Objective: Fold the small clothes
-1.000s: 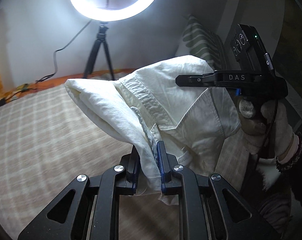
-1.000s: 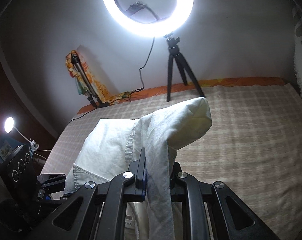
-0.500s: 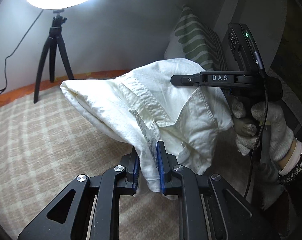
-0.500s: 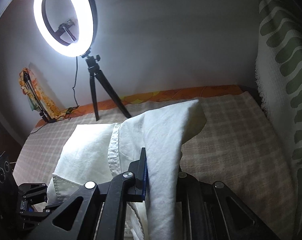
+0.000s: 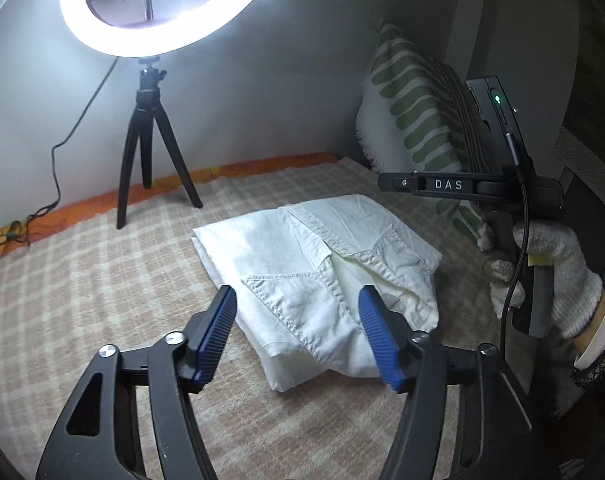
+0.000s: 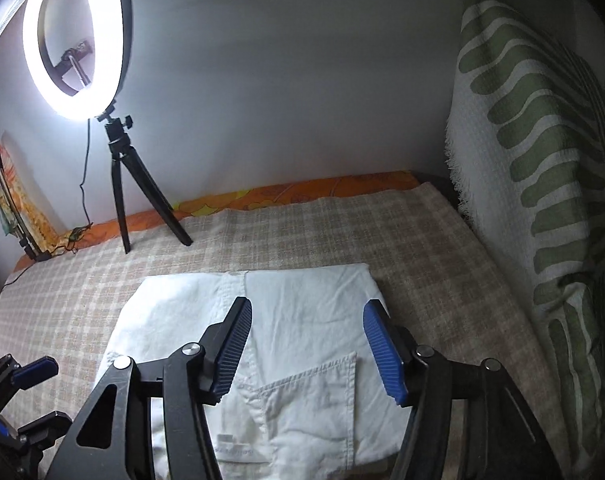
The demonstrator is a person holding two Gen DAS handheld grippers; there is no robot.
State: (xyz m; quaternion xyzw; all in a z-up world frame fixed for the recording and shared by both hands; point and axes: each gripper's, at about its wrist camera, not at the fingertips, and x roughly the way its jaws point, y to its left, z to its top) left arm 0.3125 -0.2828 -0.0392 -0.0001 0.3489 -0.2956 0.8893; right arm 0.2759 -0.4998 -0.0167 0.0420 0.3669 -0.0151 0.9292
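As both our grippers let go, left gripper (image 5: 298,332) and right gripper (image 6: 308,348) jaws were opening, empty; the white shorts (image 5: 322,276) dropped from between the fingers onto the checked blanket (image 5: 82,280) just beyond them, this fold apparently done.

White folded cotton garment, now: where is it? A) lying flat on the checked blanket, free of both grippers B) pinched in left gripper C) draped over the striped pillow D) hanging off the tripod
A: the white folded cotton garment lies on the checked blanket, with the left gripper and right gripper opening and nothing pinched in either.
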